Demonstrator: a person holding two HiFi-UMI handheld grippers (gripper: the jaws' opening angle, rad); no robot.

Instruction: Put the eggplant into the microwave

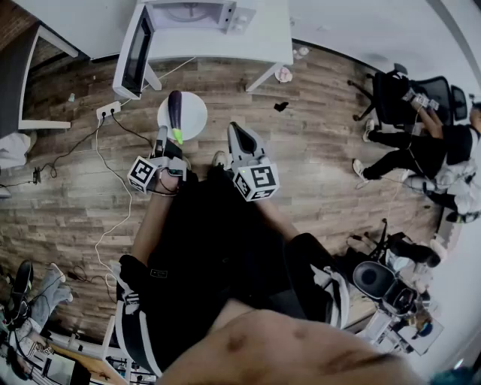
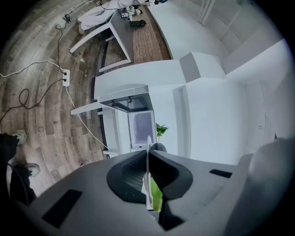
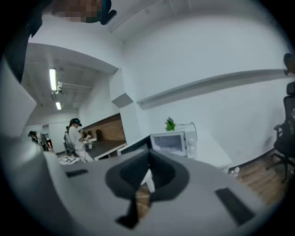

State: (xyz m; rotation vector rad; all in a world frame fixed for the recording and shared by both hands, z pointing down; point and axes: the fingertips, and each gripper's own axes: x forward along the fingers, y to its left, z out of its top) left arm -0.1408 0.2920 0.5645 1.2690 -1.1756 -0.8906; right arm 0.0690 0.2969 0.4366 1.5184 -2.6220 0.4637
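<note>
A purple eggplant (image 1: 175, 109) with a green stem lies on a small white plate (image 1: 192, 116), held above the wooden floor. My left gripper (image 1: 170, 143) is shut on the plate's near rim, right by the stem. In the left gripper view the plate (image 2: 148, 152) shows edge-on between the jaws, with the eggplant's green stem (image 2: 156, 198) beside it. The white microwave (image 1: 192, 13) stands on a white table (image 1: 255, 41) ahead, its door (image 1: 135, 49) swung open to the left. My right gripper (image 1: 234, 129) hangs beside the plate, shut and holding nothing. The right gripper (image 3: 148, 160) faces the microwave (image 3: 173, 140).
A power strip (image 1: 107, 111) and loose cables lie on the floor left of the plate. A small green plant (image 3: 170, 123) sits on the microwave. A seated person (image 1: 421, 150) and office chairs are at the right. Another desk (image 1: 22, 75) stands at the far left.
</note>
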